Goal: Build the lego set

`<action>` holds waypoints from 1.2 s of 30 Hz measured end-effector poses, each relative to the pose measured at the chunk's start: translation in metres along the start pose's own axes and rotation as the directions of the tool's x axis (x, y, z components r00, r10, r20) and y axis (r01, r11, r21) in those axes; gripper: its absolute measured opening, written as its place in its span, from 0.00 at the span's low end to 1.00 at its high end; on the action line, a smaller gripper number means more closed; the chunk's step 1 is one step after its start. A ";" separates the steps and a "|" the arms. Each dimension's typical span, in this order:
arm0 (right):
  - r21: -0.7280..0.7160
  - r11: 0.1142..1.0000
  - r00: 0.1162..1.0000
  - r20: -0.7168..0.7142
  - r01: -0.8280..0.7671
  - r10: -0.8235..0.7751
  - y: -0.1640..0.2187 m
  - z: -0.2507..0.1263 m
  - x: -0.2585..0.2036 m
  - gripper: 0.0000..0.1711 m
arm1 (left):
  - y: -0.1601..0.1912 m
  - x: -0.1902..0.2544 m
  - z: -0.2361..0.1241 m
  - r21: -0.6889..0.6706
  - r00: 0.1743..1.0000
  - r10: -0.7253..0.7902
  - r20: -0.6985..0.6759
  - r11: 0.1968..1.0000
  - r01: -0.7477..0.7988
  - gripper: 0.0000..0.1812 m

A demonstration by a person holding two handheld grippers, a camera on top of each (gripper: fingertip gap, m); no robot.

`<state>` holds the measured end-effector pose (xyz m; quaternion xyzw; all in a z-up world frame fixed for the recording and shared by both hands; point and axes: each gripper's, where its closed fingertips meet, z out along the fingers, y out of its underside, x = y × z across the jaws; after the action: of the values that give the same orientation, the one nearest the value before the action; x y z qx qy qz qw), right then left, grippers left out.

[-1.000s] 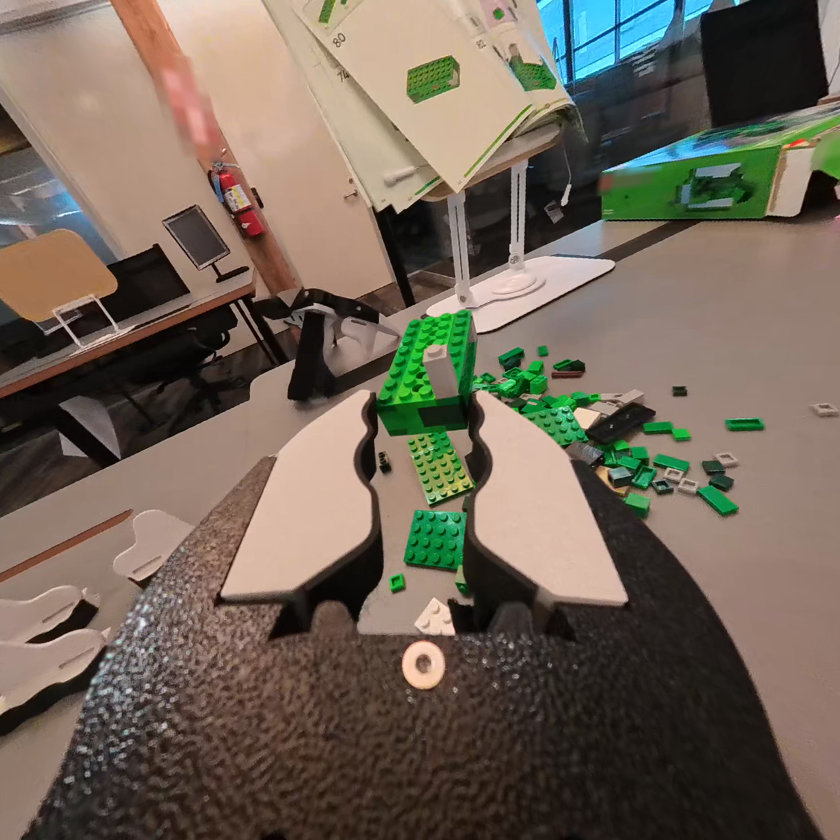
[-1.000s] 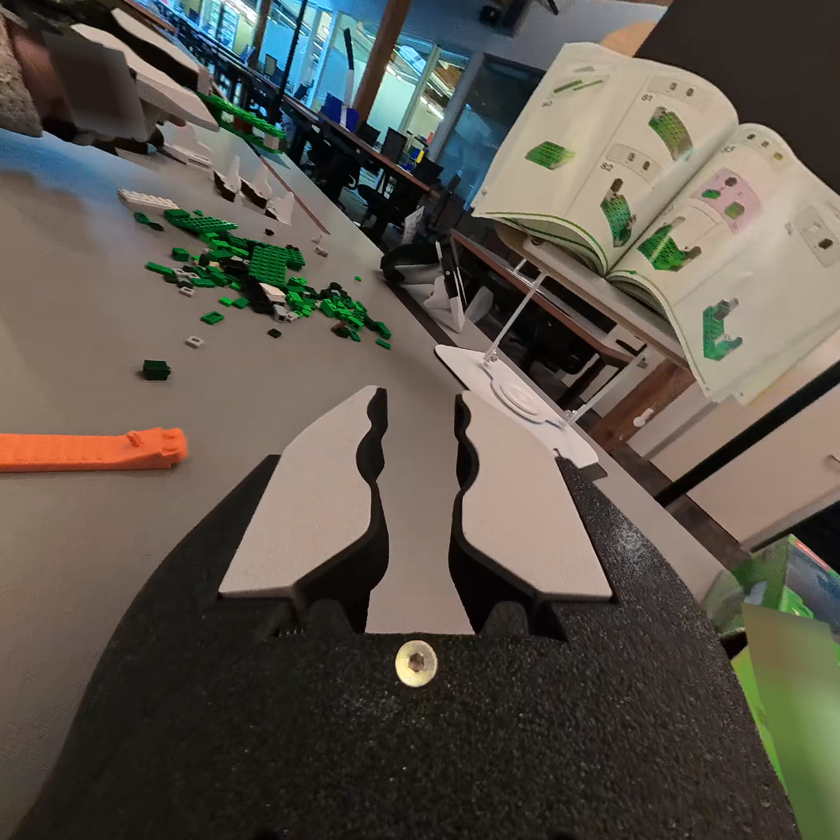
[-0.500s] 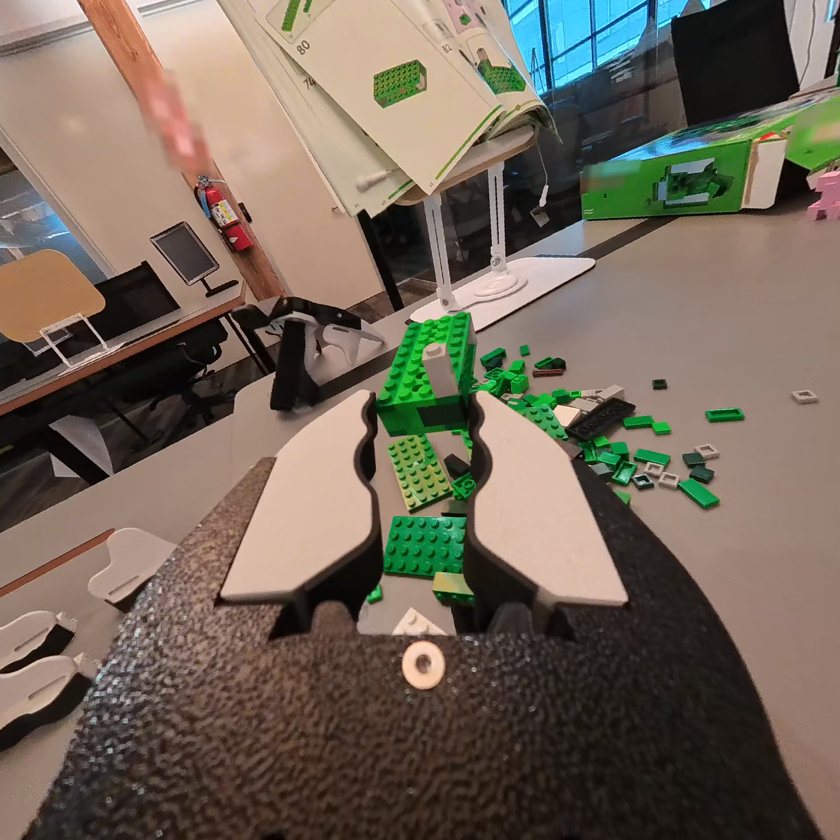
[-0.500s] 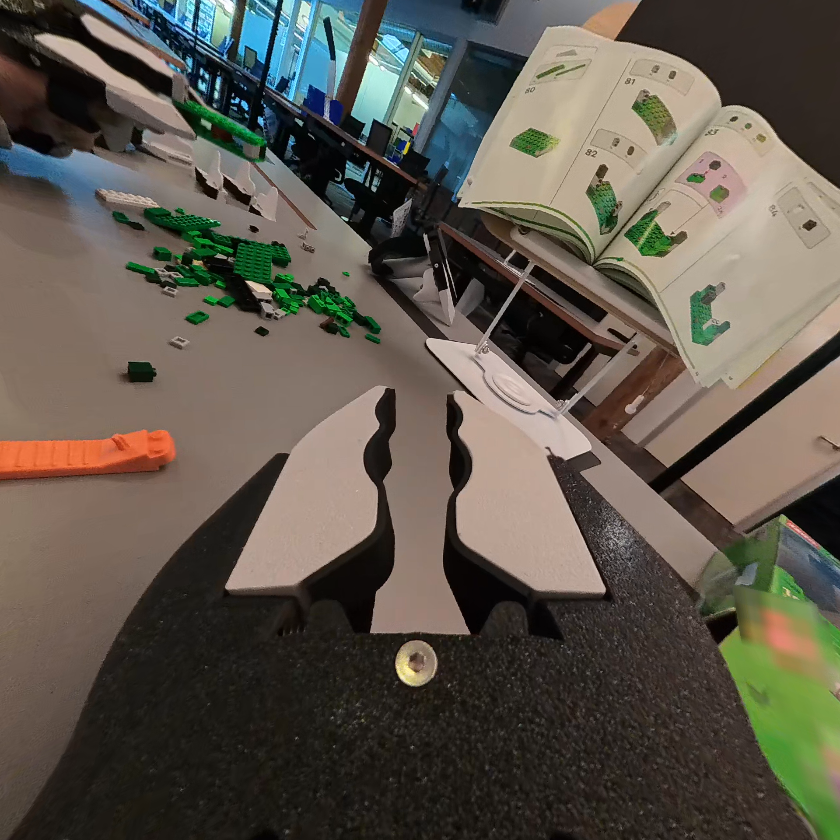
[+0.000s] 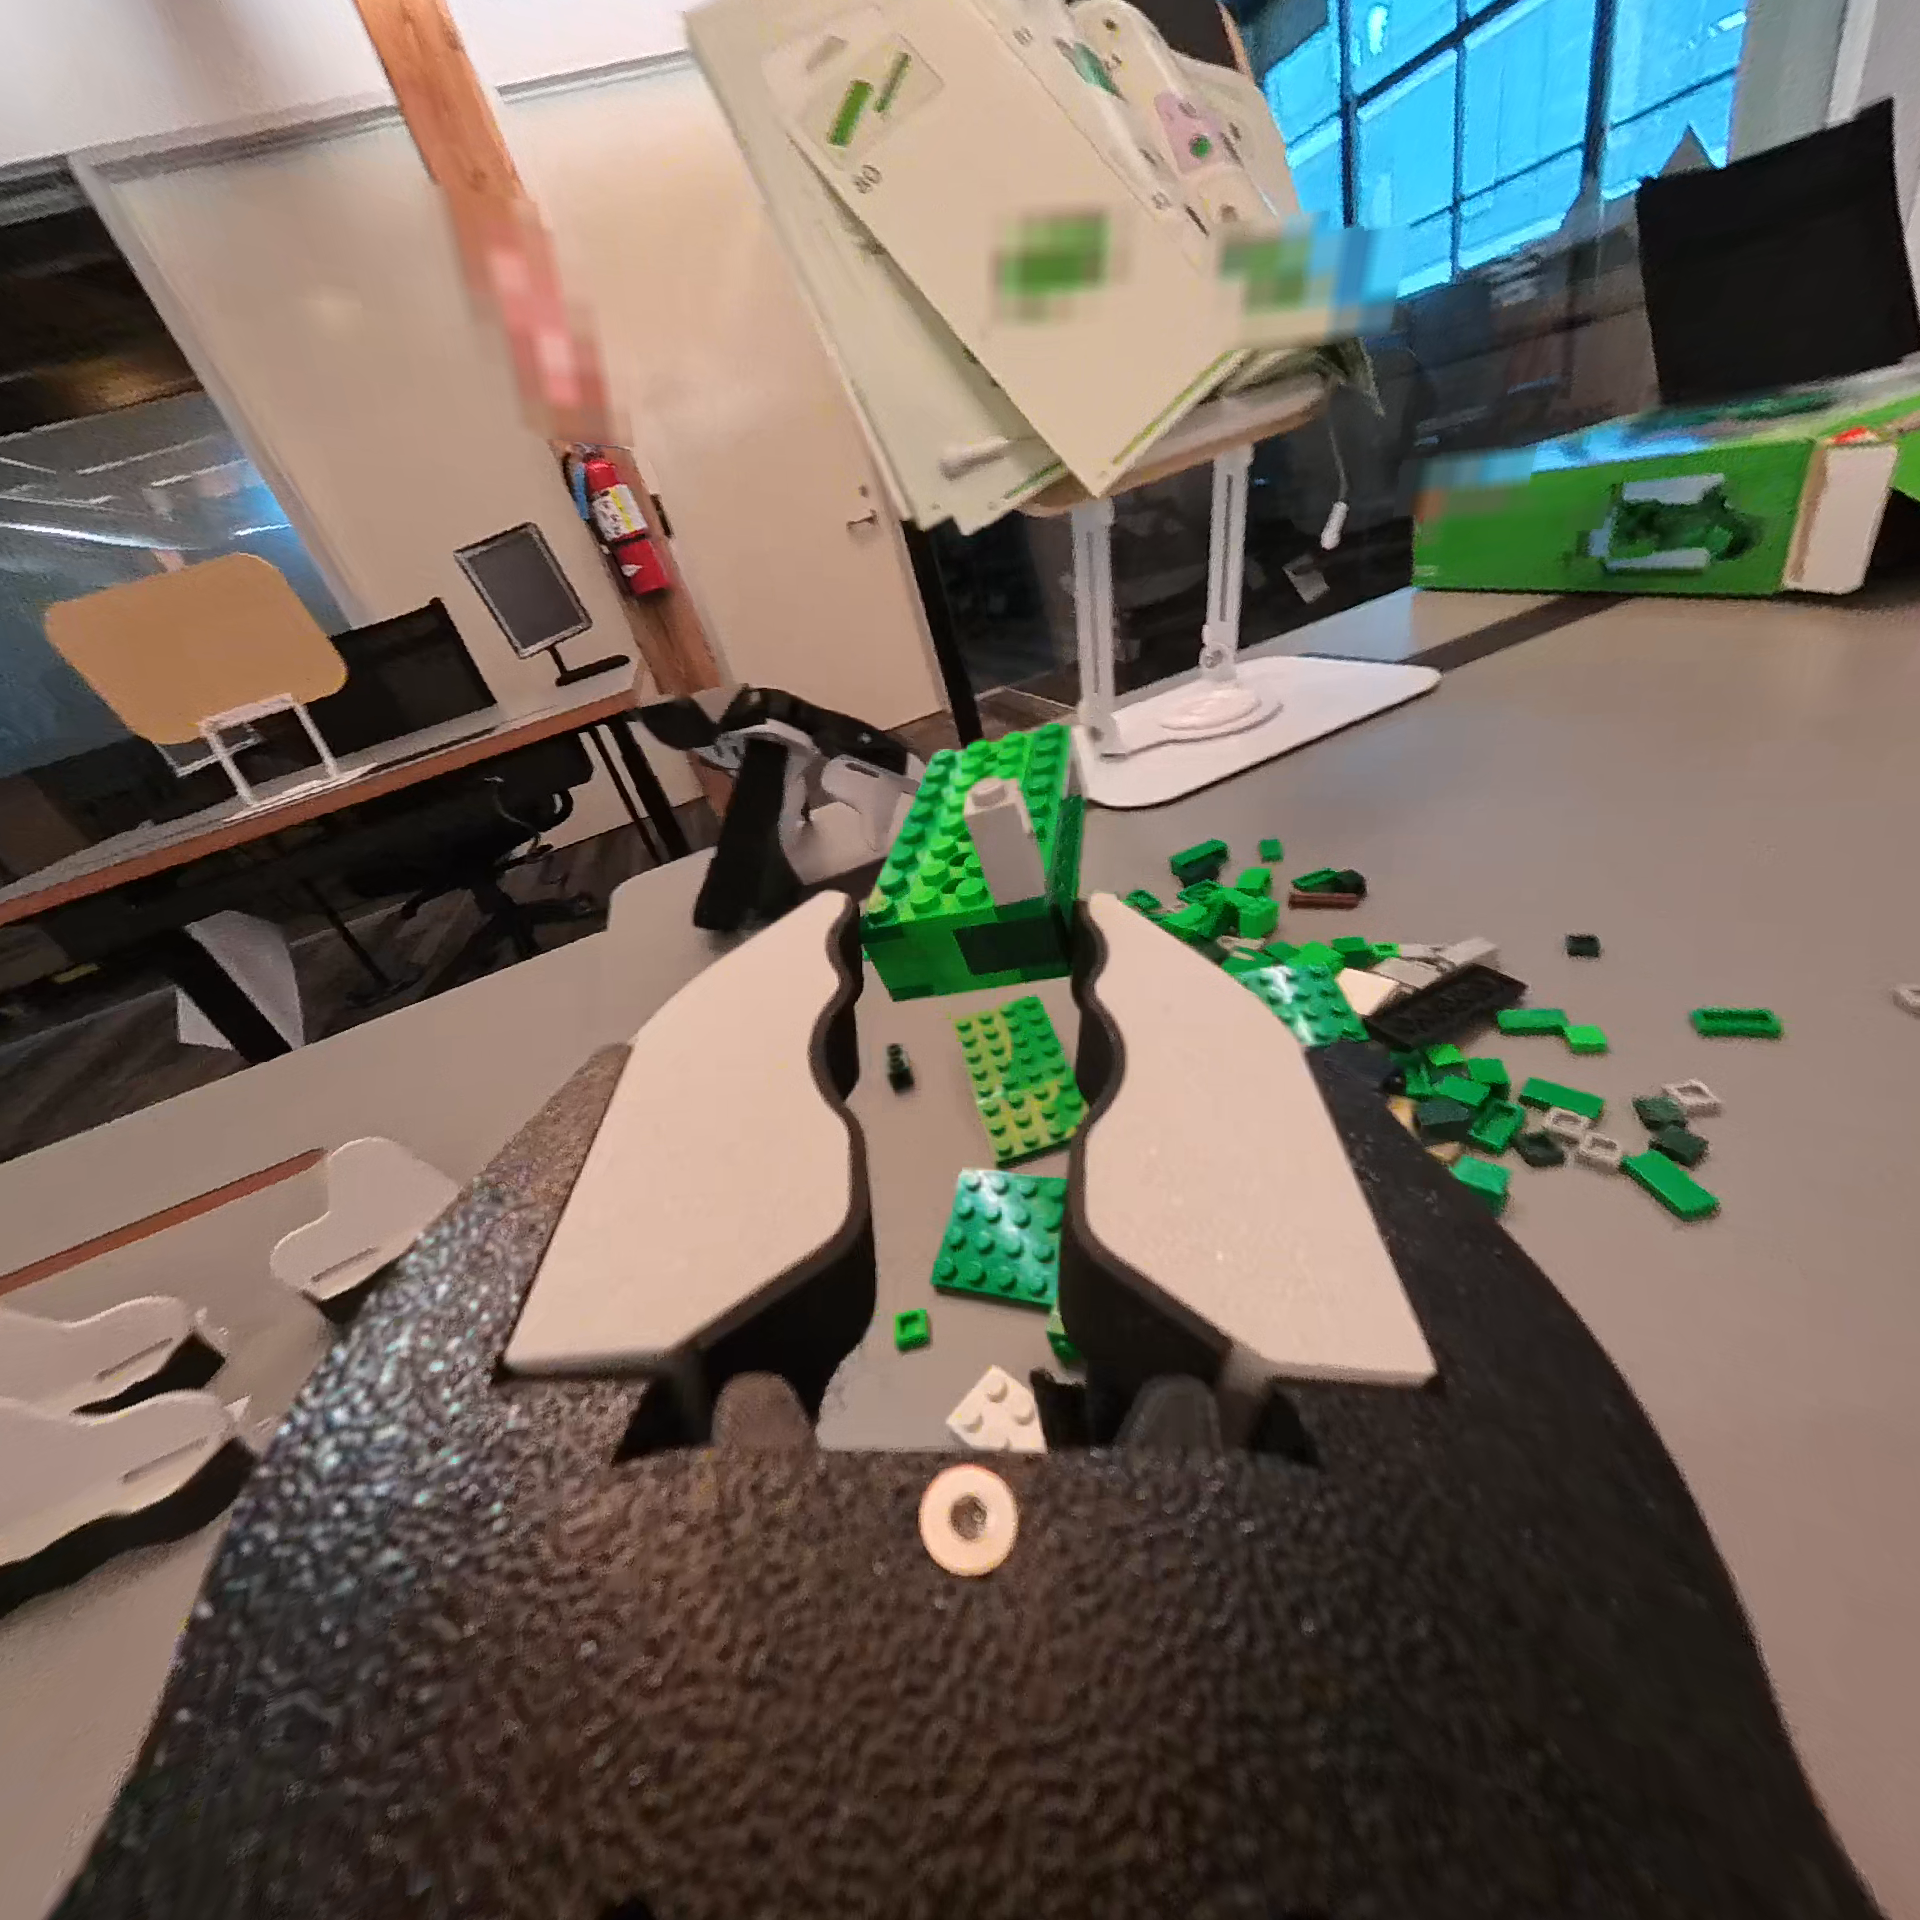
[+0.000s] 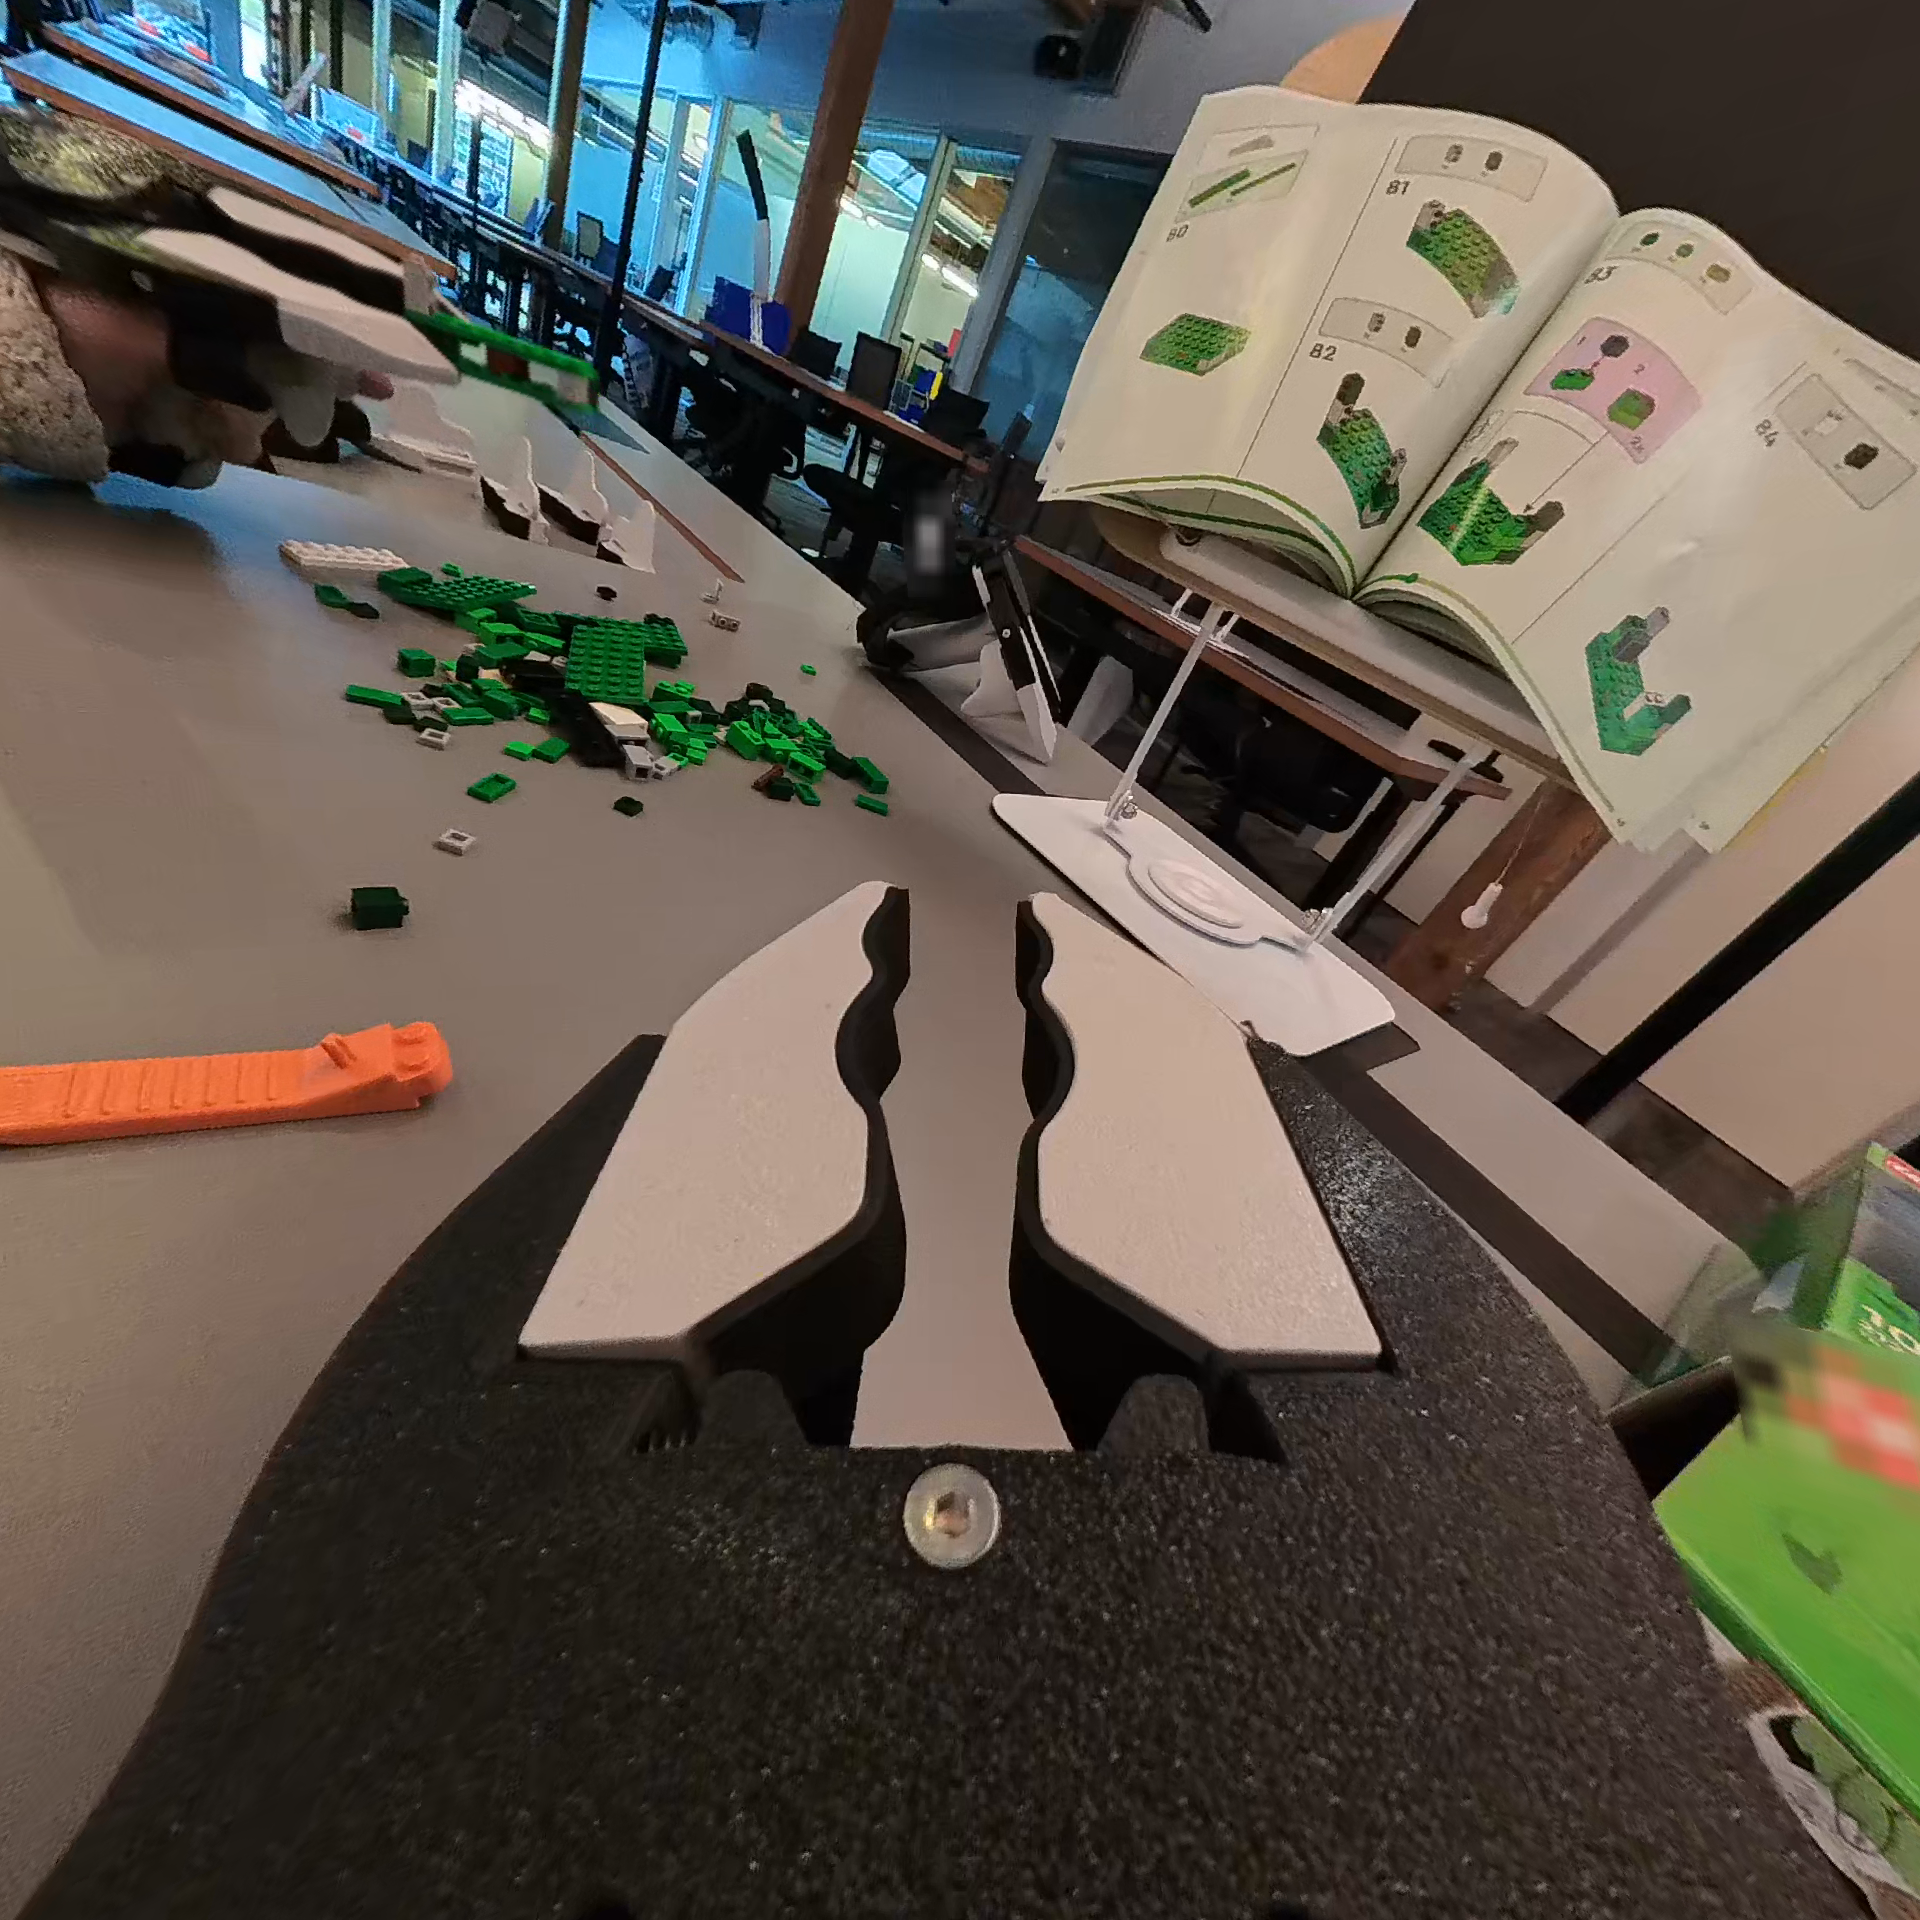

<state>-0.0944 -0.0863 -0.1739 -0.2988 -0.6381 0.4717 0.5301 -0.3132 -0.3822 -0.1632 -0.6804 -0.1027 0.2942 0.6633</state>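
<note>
Between the tips of the left tool [image 5: 966, 961], a part-built green assembly [image 5: 971, 883] is gripped above the counter [image 5: 1558, 790], while many loose pieces [image 6: 613, 691] remain unplaced and the right tool [image 6: 961, 935] is held narrowly parted, empty.

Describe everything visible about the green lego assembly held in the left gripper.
The green lego assembly is a studded block of bright, mid and dark green bricks, plastic by its look, with a tall grey piece standing on its studded face. It is clamped at the tips of the left gripper, whose fingers press its two sides. It is held tilted above the grey table, over loose green plates, touching nothing else visible. In the right wrist view it shows edge-on.
</note>
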 end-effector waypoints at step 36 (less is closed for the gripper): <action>-0.492 0.841 0.836 0.541 0.226 0.091 0.034 0.170 -0.067 0.11 | -0.001 -0.024 0.000 -0.039 0.962 0.126 0.243 0.992 -0.120 0.21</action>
<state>-0.2439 -0.1806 -0.2306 -0.2648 -0.8782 0.3191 0.2385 -0.3326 -0.3948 -0.1558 -0.6519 -0.1449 0.4152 0.6177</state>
